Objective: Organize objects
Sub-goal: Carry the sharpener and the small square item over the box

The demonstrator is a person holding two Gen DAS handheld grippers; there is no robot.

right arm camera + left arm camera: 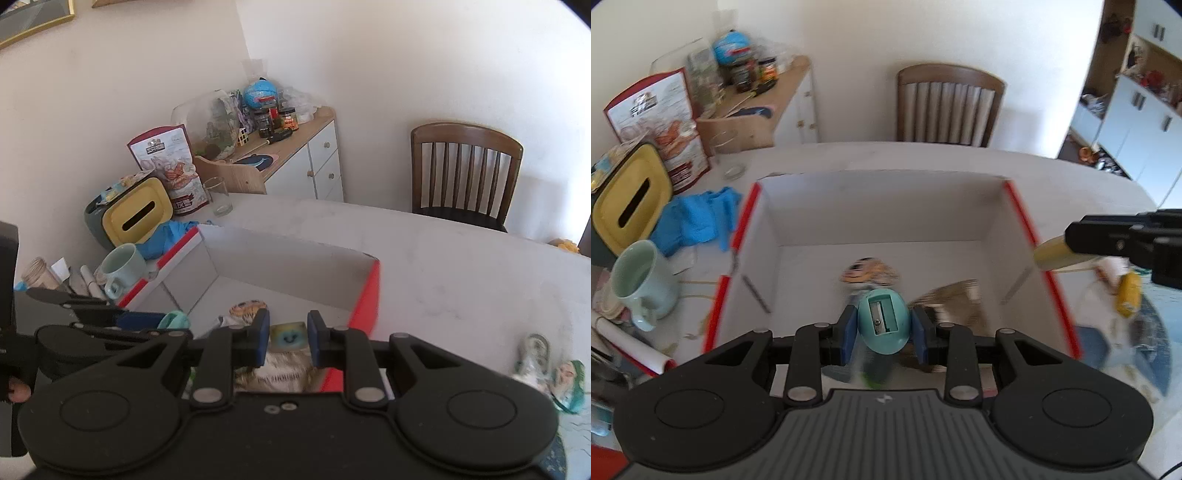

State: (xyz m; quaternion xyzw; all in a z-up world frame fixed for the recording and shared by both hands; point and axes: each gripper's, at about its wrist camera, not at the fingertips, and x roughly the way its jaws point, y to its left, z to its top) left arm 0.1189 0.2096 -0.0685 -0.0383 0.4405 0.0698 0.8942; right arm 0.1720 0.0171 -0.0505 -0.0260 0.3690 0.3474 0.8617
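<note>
From the left wrist camera, the left gripper point(883, 326) clamps a teal egg-shaped pencil sharpener point(882, 320) between its blue pads point(849, 332), blade slot facing the lens. It hangs above the open white box with red edges point(1030, 221), which sits on the white table point(923, 155). Down in the box lie a round tiger-face item point(868, 274) and a crumpled brownish packet point(955, 299) (both blurred). At the right edge the right gripper point(1071, 242) appears side-on, outside the box wall, with a yellowish cylinder point(1051, 253) at its tips; whether it actually grips that cylinder I cannot tell. Left of the box are a blue cloth point(696, 218), a pale green mug point(641, 280) and a yellow-lidded tissue box point(631, 197).

From the right wrist camera, the right gripper point(286, 338) hovers over the near end of the box point(365, 295), its pads point(314, 338) parted with only air between them here (the cylinder is not visible). Beneath the gap lies a small yellow-and-blue square item point(288, 334) on the packet point(280, 373). The left gripper point(159, 319) reaches in from the left, the teal sharpener point(175, 319) just showing at its tips above the box's left side.
</note>
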